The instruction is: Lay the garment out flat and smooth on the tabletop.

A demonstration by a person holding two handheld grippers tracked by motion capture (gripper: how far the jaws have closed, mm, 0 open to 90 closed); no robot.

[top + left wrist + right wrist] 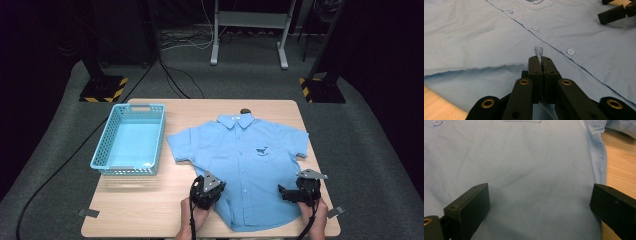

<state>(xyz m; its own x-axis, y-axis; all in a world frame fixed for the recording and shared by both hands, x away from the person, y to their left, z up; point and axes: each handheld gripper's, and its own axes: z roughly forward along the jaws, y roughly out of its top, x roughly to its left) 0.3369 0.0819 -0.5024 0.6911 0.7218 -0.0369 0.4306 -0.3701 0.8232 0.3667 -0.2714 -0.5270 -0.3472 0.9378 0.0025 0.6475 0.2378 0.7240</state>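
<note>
Broadly, a light wooden table is seen beneath both tools, its top smooth and matt. On it, spread flat with the collar away from the person, lies the blue shirt — short-sleeved, buttoned down the front, with a small chest pocket bearing a dark emblem. The cloth can be judged thin, soft and light: it will drape and crease rather than hold a shape, and is likely to slide easily over the wood. The lower hem and side seams are where it is best taken, since a doubled edge gives more to pinch.

To the left of the left gripper, farther up the table, a pale blue plastic basket is set — rigid, with latticed walls, nothing in it.

The left gripper's jaws are clamped tight on a small fold of the shirt near the hem, a peak of cloth standing up between them, just short of the button line. The right gripper is held with its jaws spread wide over the shirt's lower right part, beside the side seam, with nothing pinched.

The white buttons are small, round and glossy.
</note>
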